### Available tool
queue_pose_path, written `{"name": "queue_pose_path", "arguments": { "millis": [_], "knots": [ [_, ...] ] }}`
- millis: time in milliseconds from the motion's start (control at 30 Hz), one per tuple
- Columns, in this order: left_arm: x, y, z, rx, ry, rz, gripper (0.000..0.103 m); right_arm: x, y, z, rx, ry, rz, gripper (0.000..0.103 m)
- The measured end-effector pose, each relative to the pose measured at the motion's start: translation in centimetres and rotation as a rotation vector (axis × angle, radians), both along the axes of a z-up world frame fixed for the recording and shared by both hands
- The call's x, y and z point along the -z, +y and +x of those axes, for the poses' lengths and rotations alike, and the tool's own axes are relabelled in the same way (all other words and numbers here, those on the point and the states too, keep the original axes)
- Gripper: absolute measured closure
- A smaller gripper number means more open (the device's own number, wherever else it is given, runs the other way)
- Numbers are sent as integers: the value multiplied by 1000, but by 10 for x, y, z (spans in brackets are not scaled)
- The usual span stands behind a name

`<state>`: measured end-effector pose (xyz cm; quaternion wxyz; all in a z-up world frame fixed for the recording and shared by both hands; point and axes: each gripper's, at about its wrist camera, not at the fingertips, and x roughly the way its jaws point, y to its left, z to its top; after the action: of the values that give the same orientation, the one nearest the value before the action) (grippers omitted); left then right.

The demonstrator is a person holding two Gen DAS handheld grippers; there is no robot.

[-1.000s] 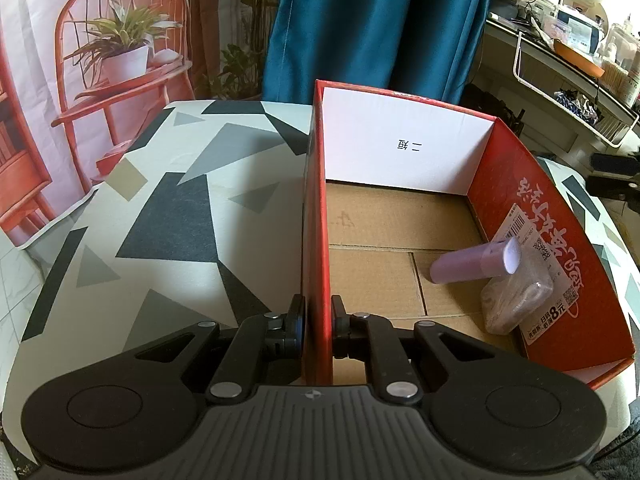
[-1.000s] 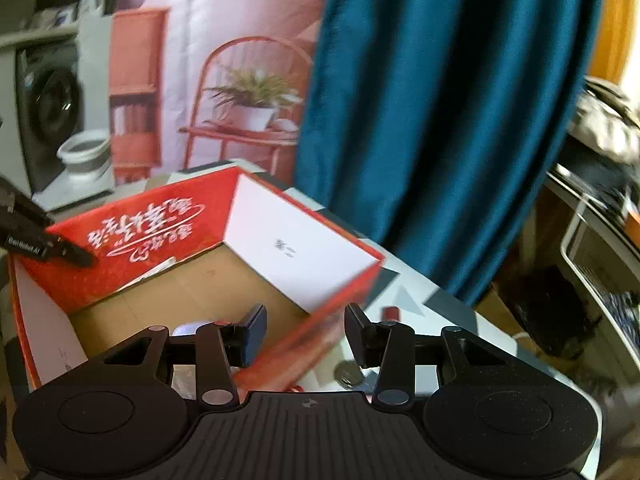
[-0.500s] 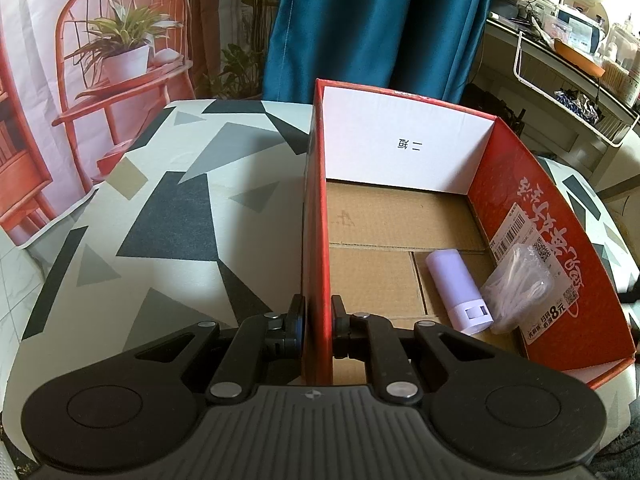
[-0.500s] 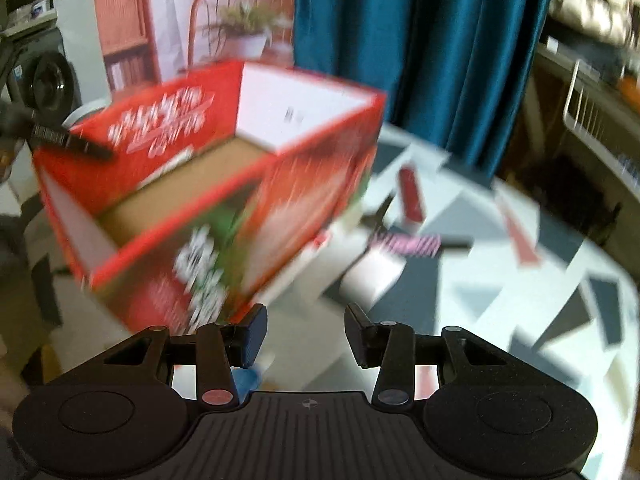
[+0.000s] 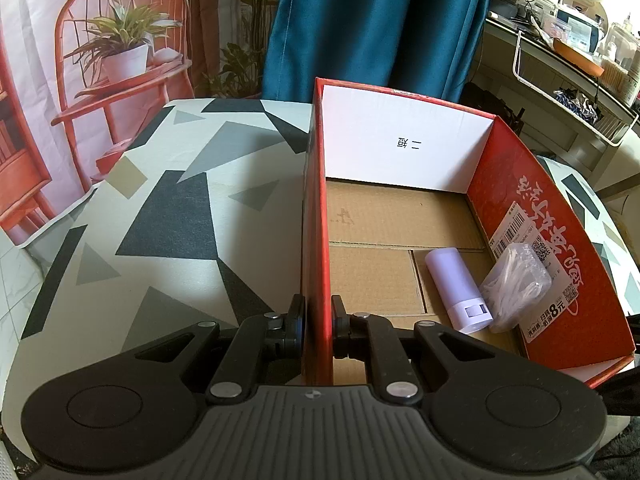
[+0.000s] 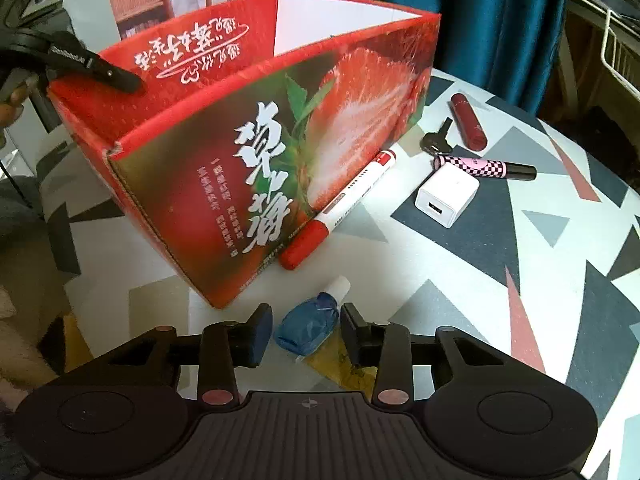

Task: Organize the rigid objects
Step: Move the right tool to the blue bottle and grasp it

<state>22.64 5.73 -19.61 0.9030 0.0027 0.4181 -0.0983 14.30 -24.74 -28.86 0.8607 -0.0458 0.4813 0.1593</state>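
L gripper (image 5: 318,316) clamps red box (image 5: 540,216) wall | R gripper (image 6: 306,330) closing – astride blue bottle (image 6: 306,326), untouched

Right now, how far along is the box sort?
Done: lavender tube and clear bag lie in the red cardboard box. In hand: the left hand-held gripper clamps the box wall; the right hand-held gripper, closing, straddles the blue bottle. Left: red marker, white charger, key, checkered tube, dark-red tube.
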Motion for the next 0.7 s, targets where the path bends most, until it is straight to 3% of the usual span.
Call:
{"name": "queue_pose_path", "arguments": {
  "millis": [167, 700],
  "knots": [
    [0, 0, 0, 0, 0, -1, 89, 2, 1, 9, -13, -15, -27, 78],
    [1, -1, 0, 2, 2, -1, 89, -5, -21, 45, 44, -68, -74, 80]
  ]
}}
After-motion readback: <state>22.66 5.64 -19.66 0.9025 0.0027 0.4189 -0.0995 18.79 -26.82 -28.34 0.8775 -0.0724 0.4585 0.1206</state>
